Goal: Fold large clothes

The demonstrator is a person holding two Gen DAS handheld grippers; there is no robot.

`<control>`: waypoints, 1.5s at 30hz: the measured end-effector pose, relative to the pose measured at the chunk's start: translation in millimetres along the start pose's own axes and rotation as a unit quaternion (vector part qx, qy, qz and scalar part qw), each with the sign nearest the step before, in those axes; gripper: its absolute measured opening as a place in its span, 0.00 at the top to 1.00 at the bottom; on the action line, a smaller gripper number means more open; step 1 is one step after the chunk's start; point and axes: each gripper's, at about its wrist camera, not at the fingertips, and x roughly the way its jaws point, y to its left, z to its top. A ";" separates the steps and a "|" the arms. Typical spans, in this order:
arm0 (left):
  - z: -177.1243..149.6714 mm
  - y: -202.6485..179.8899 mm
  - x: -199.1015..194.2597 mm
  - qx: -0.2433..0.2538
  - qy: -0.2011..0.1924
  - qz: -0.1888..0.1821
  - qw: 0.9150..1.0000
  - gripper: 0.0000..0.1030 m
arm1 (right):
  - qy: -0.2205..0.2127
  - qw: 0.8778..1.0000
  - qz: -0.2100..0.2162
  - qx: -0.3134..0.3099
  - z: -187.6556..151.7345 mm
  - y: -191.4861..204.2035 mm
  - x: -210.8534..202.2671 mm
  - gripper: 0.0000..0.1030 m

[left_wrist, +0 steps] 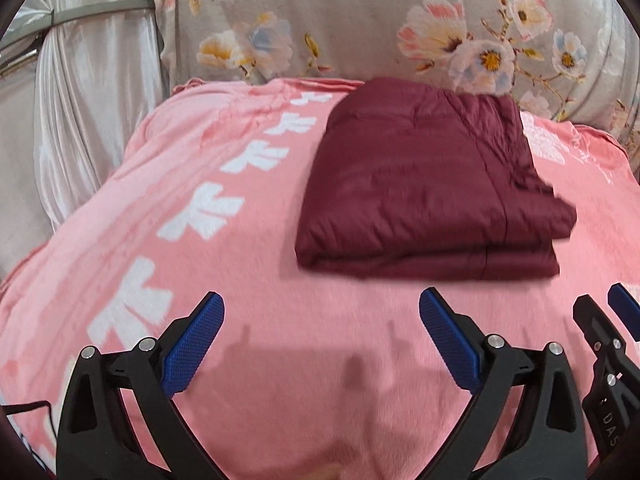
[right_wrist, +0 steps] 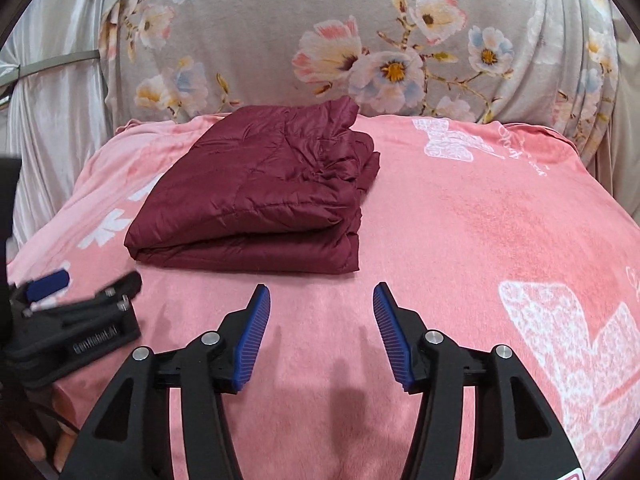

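Neatly folded quilted maroon jacket [right_wrist: 256,196], fleecy pink blanket [right_wrist: 460,248].

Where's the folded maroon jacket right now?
The folded maroon jacket lies on the pink blanket, left of centre in the right wrist view and right of centre in the left wrist view, its far edge near the floral cushion.

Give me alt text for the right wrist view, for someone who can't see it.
A dark red garment, folded into a thick rectangle, lies on a pink blanket with white prints. The right tongs are open and empty just short of it, the left tongs at the left edge. A grey flowered cloth hangs behind.
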 end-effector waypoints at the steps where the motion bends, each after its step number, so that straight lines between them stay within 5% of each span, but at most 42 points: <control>1: -5.1 -1.1 1.6 0.001 0.002 0.000 1.000 0.07 | 0.000 1.000 -0.001 0.001 -0.6 -1.0 -0.5 0.45; 8: -20.1 0.6 -2.1 -0.009 -0.014 -0.006 1.000 0.07 | 0.024 1.000 0.004 -0.005 -11.9 -0.6 -3.7 0.45; 15: -20.5 13.5 3.1 -0.039 -0.004 -0.015 0.999 0.06 | -0.002 0.999 0.017 -0.031 -14.3 -7.8 -50.7 0.42; 45: -23.5 4.9 -4.3 -0.012 -0.022 -0.001 1.000 0.06 | 0.032 0.999 -0.022 -0.007 -26.0 -5.0 -12.1 0.42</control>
